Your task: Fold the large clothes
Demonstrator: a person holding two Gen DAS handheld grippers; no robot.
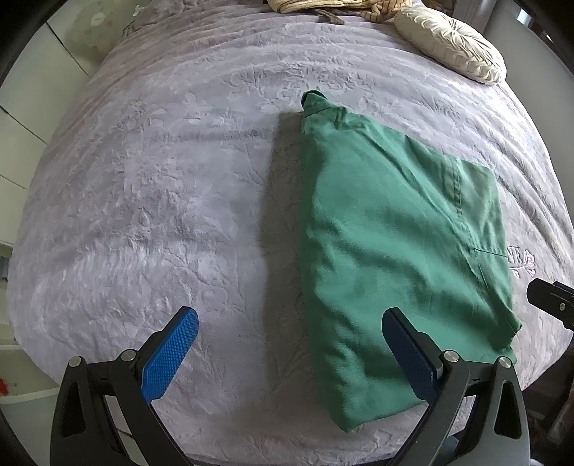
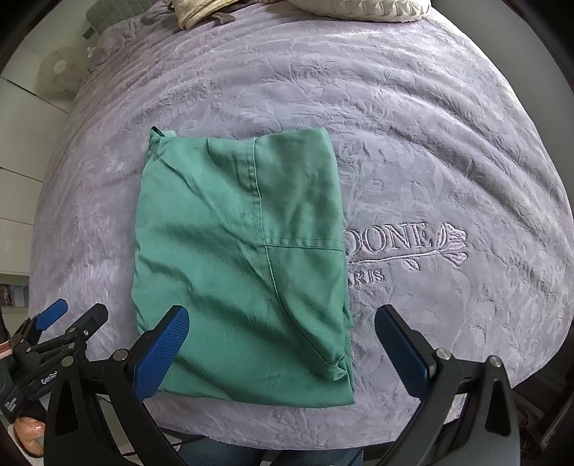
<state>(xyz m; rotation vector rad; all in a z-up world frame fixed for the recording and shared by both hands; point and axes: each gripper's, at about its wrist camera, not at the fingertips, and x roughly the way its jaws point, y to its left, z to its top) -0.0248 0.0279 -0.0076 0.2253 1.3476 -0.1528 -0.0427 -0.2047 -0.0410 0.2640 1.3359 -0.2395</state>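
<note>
**Green garment folded to a compact rectangle, grippers clear**

Blue-padded and spread wide, the left gripper (image 1: 290, 353) held nothing; its right-hand pad hung over the near edge of the cloth without pinching it, while its other pad was above bare bedspread. The right gripper (image 2: 281, 349) was likewise released, its jaws apart, one pad over the near left part of the cloth and the other beyond its right edge.

Below them lay the green garment (image 2: 244, 258), flat on the lilac plush bedspread (image 2: 448, 143), near the foot of the bed. It was already folded into a tidy upright rectangle, with stitched seams across its top layer and a small collar-like bit poking out at the far left corner. Its right edge partly covered the embroidered lettering (image 2: 398, 240).

Further off, a cream pleated cushion (image 1: 452, 46) and a heap of striped fabric (image 1: 323, 5) sat at the head of the bed.

By my judgement the folding was mostly finished; perhaps one more halving or some smoothing of wrinkles remained.
</note>
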